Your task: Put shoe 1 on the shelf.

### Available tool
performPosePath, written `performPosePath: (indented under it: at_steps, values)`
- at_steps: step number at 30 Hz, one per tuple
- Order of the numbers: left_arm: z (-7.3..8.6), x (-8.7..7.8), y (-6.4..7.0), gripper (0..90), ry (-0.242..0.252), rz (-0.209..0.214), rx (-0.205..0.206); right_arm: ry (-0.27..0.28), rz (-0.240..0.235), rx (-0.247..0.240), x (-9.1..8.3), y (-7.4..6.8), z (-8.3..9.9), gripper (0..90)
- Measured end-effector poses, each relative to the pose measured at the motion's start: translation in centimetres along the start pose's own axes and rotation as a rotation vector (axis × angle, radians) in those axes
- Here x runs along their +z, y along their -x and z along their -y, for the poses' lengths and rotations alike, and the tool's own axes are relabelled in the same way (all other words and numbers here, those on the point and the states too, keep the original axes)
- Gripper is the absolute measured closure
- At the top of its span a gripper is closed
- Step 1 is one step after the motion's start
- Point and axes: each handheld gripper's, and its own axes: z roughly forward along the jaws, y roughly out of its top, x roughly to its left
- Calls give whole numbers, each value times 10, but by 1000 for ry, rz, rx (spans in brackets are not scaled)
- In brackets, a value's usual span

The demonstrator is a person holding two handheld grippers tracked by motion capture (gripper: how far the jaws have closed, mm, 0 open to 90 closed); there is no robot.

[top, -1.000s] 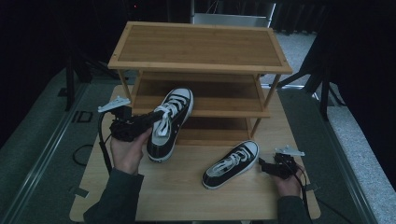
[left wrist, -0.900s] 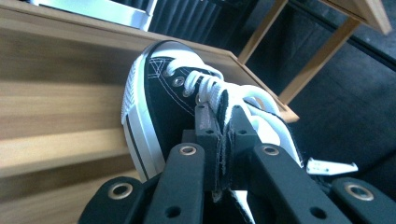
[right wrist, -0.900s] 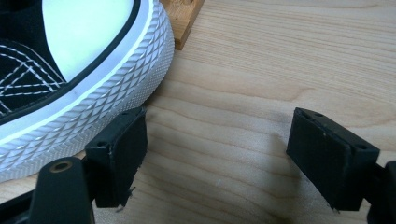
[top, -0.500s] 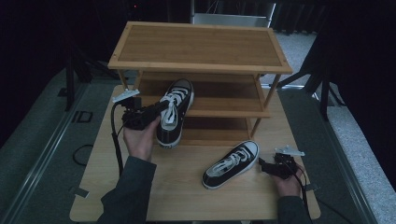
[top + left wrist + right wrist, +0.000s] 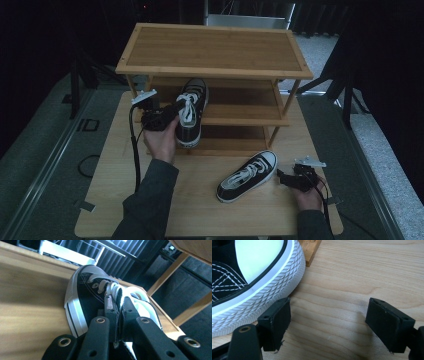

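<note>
A black and white sneaker (image 5: pixel 190 112) is held at the middle shelf of the wooden rack (image 5: pixel 215 47), toe pointing inward. My left gripper (image 5: pixel 167 116) is shut on its side wall by the laces; in the left gripper view the jaws pinch the canvas and tongue of that sneaker (image 5: pixel 87 293) at my left gripper (image 5: pixel 118 312). A second matching sneaker (image 5: pixel 247 175) lies on the table in front of the rack. My right gripper (image 5: pixel 284 178) rests open on the table just right of that sneaker's toe; the right gripper view shows my right gripper (image 5: pixel 328 321) beside the toe cap (image 5: pixel 254 287).
The three-tier rack stands at the back of the wooden table (image 5: pixel 125 200). The rack's foot (image 5: pixel 310 251) is just beyond the second sneaker's toe. Dark floor and stands surround the table. Cables trail from both grippers.
My left gripper has carried the first sneaker up and forward, from above the table's left front into the middle shelf opening. The right gripper and the second sneaker have stayed put.
</note>
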Motion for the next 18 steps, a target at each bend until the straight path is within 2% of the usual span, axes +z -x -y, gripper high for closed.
performPosePath:
  at_steps: [4,15,18]
  values:
    - [-1,13,2,865,21,-10,-6,0,0,0,0,0,0,200]
    - [-9,36,-1,864,36,-38,-13,0,-3,-3,0,0,0,200]
    - [-11,42,-2,864,43,-45,-36,0,-3,-4,0,0,0,200]
